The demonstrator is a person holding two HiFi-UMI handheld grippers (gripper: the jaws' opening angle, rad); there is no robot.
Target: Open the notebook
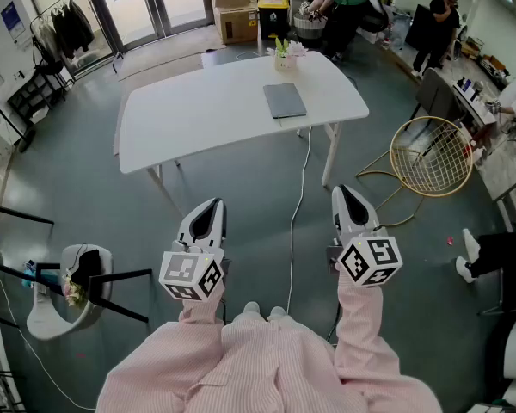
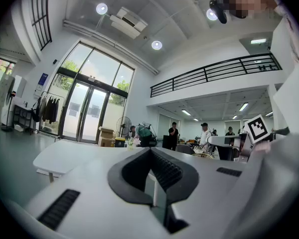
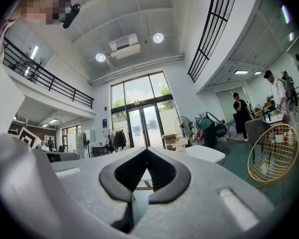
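Observation:
A closed grey notebook (image 1: 284, 100) lies flat on the white table (image 1: 198, 114), near the table's right end. Beside it, at the far edge, stands a small vase of flowers (image 1: 285, 54). Both grippers are held close to my body, well short of the table and apart from the notebook. My left gripper (image 1: 208, 206) points level at the table, its jaws together with nothing between them (image 2: 150, 151). Likewise my right gripper (image 1: 348, 192) is shut and empty (image 3: 146, 150). From both gripper views the table (image 2: 79, 156) shows edge-on, so the notebook is hidden there.
A gold wire chair (image 1: 432, 156) stands right of the table. A white cable (image 1: 294, 222) runs across the floor from the table toward me. A white seat with a black frame (image 1: 69, 286) is at my left. Cardboard boxes (image 1: 234, 11) and several people are beyond the table.

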